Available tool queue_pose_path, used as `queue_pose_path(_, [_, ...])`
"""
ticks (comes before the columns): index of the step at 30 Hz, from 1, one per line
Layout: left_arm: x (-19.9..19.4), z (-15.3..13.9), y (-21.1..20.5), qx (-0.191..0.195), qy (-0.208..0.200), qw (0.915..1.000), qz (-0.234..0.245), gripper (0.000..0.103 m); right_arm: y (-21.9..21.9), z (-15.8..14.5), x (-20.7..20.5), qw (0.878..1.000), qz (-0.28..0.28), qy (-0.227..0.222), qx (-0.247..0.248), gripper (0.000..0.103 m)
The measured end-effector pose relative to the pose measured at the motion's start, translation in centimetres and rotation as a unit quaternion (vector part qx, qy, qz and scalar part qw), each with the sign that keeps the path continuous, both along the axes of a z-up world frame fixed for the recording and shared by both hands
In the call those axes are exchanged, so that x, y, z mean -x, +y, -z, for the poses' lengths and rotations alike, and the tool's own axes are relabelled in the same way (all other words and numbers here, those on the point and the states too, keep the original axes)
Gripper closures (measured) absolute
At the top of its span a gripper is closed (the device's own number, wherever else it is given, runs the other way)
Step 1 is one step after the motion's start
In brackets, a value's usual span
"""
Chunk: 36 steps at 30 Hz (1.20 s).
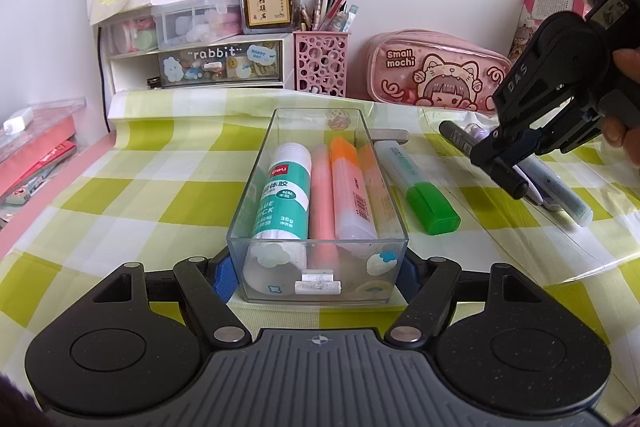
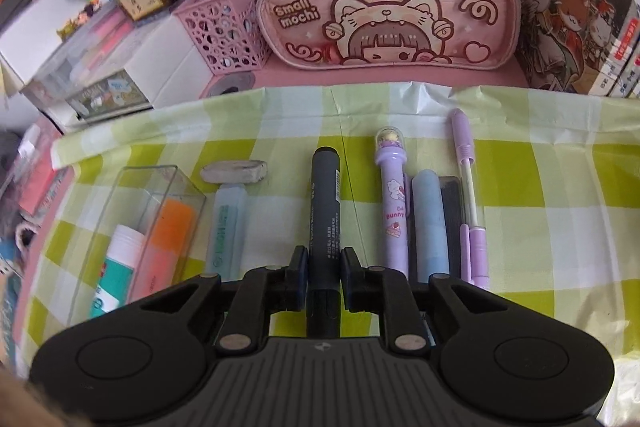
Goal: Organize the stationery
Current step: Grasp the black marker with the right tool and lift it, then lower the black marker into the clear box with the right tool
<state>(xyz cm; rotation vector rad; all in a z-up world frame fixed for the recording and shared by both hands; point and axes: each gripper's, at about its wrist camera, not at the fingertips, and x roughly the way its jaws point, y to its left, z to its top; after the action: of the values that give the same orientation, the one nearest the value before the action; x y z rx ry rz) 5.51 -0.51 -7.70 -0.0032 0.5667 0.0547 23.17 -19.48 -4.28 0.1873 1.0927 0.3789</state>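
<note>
Three items already lie in the clear tray (image 1: 320,187), which my left gripper (image 1: 316,273) clamps at its near end. My right gripper (image 2: 324,279) straddles the black marker (image 2: 326,203), pads barely off it; at three o'clock of the tray the green highlighter (image 1: 416,183) and pens wait.

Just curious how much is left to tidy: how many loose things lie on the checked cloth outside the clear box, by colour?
Grey, eraser: 1
Green, highlighter: 1
Black, marker, flat piece: 2
Purple, pens: 2
Blue, stick: 1
Total: 7
</note>
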Motion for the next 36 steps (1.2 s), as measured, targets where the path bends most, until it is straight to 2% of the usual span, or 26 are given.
queue_pose_path(6, [0.0, 0.0, 0.0, 0.0, 0.001, 1.0, -0.001, 0.031, -3.1, -1.9, 0.4, 0.994, 0.064, 0.004, -0.086, 0.091])
queue_pose_path(13, [0.0, 0.0, -0.1, -0.004, -0.002, 1.0, -0.002, 0.031, -1.8, -3.9, 1.2, 0.985, 0.072, 0.012, -0.153, 0.091])
queue_pose_path(17, [0.0, 0.1, -0.1, -0.004, -0.002, 1.0, -0.001, 0.031, 2.0, -4.5, 2.5, 0.991, 0.036, 0.013, -0.129, 0.091])
queue_pose_path(24, [0.0, 0.1, -0.1, -0.004, -0.003, 1.0, 0.0, 0.031, 7.1, -4.3, 3.4, 0.992, -0.01, 0.027, -0.121, 0.091])
queue_pose_path(31, [0.0, 0.0, -0.1, -0.004, -0.003, 1.0, 0.0, 0.031, 8.9, -3.7, 3.6, 0.993, -0.016, 0.046, -0.109, 0.091])
queue_pose_path(36, [0.0, 0.1, -0.1, -0.005, -0.003, 1.0, 0.0, 0.031, 9.2, -3.1, 3.5, 0.994, 0.003, 0.049, -0.096, 0.091])
